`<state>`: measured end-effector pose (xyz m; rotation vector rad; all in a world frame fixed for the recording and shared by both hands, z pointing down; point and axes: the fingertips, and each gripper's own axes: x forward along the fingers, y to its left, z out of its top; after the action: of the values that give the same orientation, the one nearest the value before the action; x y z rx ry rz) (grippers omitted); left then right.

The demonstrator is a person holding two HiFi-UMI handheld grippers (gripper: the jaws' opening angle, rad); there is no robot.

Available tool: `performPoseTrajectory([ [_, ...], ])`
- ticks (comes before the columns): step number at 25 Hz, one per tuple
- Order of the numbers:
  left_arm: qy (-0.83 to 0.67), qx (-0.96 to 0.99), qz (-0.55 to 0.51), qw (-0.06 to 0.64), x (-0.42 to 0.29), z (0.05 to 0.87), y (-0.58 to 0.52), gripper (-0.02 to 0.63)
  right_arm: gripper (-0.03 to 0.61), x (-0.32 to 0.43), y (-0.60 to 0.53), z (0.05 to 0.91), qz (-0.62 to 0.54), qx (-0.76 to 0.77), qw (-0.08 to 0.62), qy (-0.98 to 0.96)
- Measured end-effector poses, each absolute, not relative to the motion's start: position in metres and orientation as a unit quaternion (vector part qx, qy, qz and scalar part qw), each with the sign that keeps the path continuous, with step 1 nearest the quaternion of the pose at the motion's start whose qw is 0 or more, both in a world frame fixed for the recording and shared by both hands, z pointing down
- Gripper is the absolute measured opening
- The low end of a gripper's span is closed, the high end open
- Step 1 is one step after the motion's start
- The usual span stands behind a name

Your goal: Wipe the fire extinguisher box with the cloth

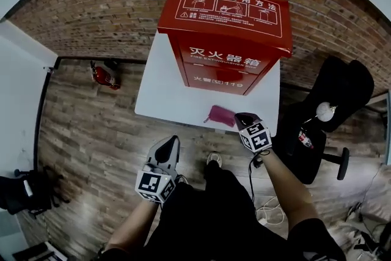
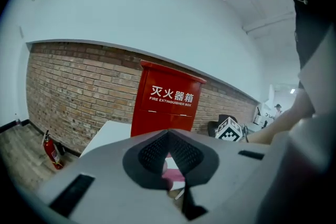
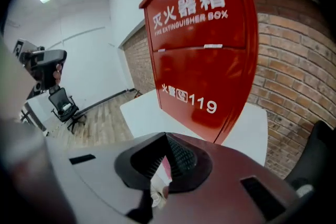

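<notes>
So the red fire extinguisher box (image 1: 223, 40) stands upright on a white table (image 1: 165, 91), its back to a brick wall. The cloth (image 1: 222, 115), a small pink-magenta bundle, lies on the table right in front of the box, near the table's front edge. It isn't touching the box and nothing is holding it.

The person's right gripper (image 1: 244, 120) is in front of the box too, just beside the cloth on its right. Its fingers are pressed together with nothing pinched between them. From its own camera the box front fills most of the view, and a sliver of pink shows past the closed tips.

The left gripper (image 1: 171, 142) is further out from the box, off the table's front edge and over the wooden floor, pointing toward the box. Its fingers are also shut tight and empty.

Other stuff: a small red extinguisher (image 1: 104, 75) sits on the floor well to the left of the box by the wall, and a black office chair (image 1: 330, 107) is off to the box's right.
</notes>
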<state>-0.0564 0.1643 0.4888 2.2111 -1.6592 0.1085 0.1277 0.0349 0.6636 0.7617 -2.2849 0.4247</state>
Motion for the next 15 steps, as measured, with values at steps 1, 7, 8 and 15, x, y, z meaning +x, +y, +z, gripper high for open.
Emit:
performPoseTrajectory([
  [1, -0.595, 0.78, 0.041, 0.19, -0.057, 0.493, 0.163, 0.012, 0.02, 0.126, 0.03, 0.679, 0.162, 0.277, 0.363, -0.875],
  [7, -0.635, 0.741, 0.056, 0.211, -0.073, 0.517, 0.163, 0.012, 0.031, 0.109, 0.009, 0.76, 0.128, 0.187, 0.478, -0.849],
  [8, -0.641, 0.735, 0.057, 0.214, -0.077, 0.52, 0.164, 0.012, 0.071, 0.106, 0.007, 0.772, 0.127, 0.172, 0.491, -0.845],
  [15, -0.669, 0.7, 0.075, 0.237, -0.098, 0.546, 0.177, 0.012, 0.152, 0.099, -0.003, 0.833, 0.134, 0.102, 0.558, -0.812],
])
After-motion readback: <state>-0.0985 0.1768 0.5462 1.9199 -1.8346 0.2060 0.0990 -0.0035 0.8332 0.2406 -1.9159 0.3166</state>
